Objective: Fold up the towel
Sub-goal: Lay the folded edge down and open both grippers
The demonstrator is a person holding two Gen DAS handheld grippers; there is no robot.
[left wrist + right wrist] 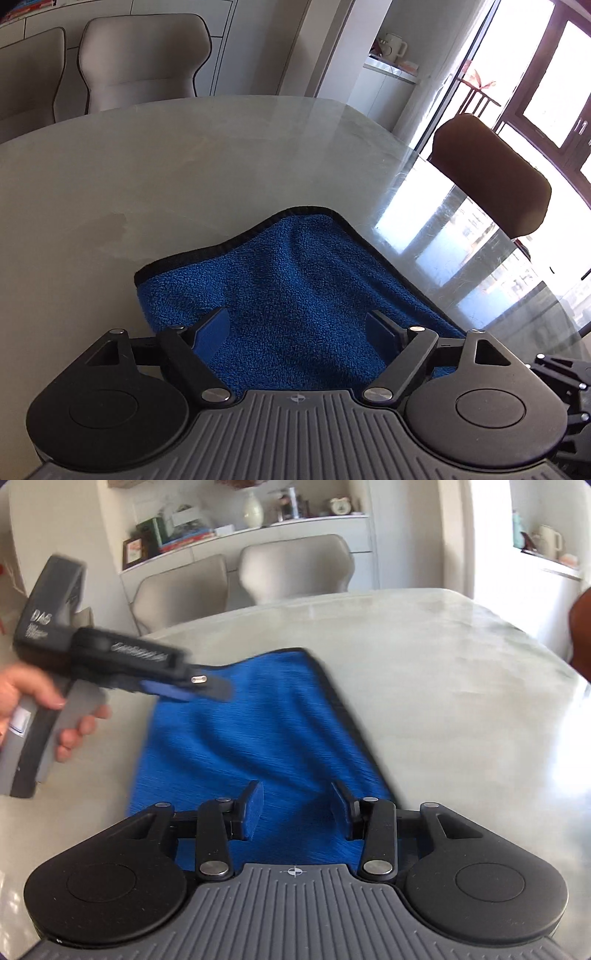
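At the left, a hand (33,701) holds the left gripper (207,690) by its grey handle, its blue-padded fingers reaching over the near-left edge of the blue towel (240,738). Its jaws stand wide apart over the cloth with nothing pinched between them. The towel lies rumpled on the pale stone table (443,701), its long axis running away from the person, its black-bound far corner pointing toward the two grey chairs (295,568) beyond the far edge. Bare tabletop spreads wide to the far side and to the right, up to the glossy right edge, where a brown chair (491,173) stands. The right gripper (297,808) hovers over the towel's near end, jaws partly open, the pads clear of the cloth.
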